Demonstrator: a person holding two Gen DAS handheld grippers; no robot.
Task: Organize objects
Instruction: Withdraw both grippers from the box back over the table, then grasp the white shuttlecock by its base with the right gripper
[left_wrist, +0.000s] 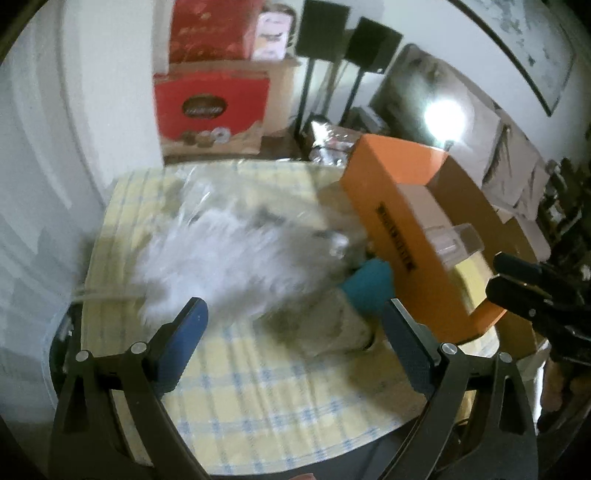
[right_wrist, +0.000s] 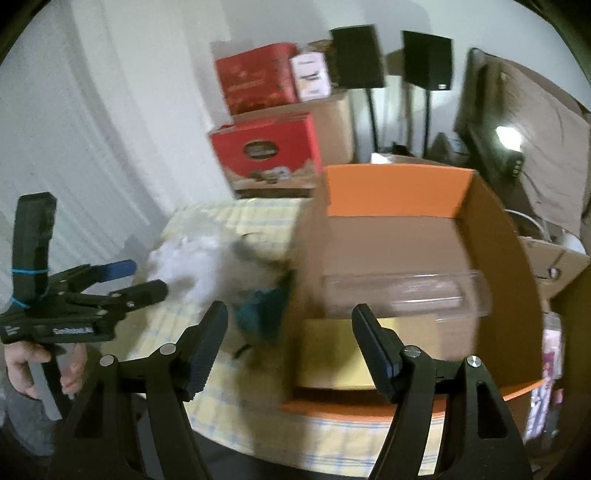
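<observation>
Step in hand, as I judge: between two picks — both grippers empty.

Left gripper (left_wrist: 295, 332): jaws spread wide, nothing between, above yellow checked tablecloth (left_wrist: 258, 398).

Ahead of it — crumpled white-clear plastic bag (left_wrist: 229, 254), blurred; teal soft object (left_wrist: 369, 284) touching wall of open orange cardboard box (left_wrist: 388, 210).

Right gripper (right_wrist: 291, 350): jaws spread, empty, over near edge of box; clear plastic container (right_wrist: 402, 291) and yellow flat piece (right_wrist: 332, 350) inside.

Next move, probably: close on bag or teal object, carry into box.

Writing: black print on box side, unreadable; red carton (right_wrist: 266, 147) with oval label, blurred.
</observation>
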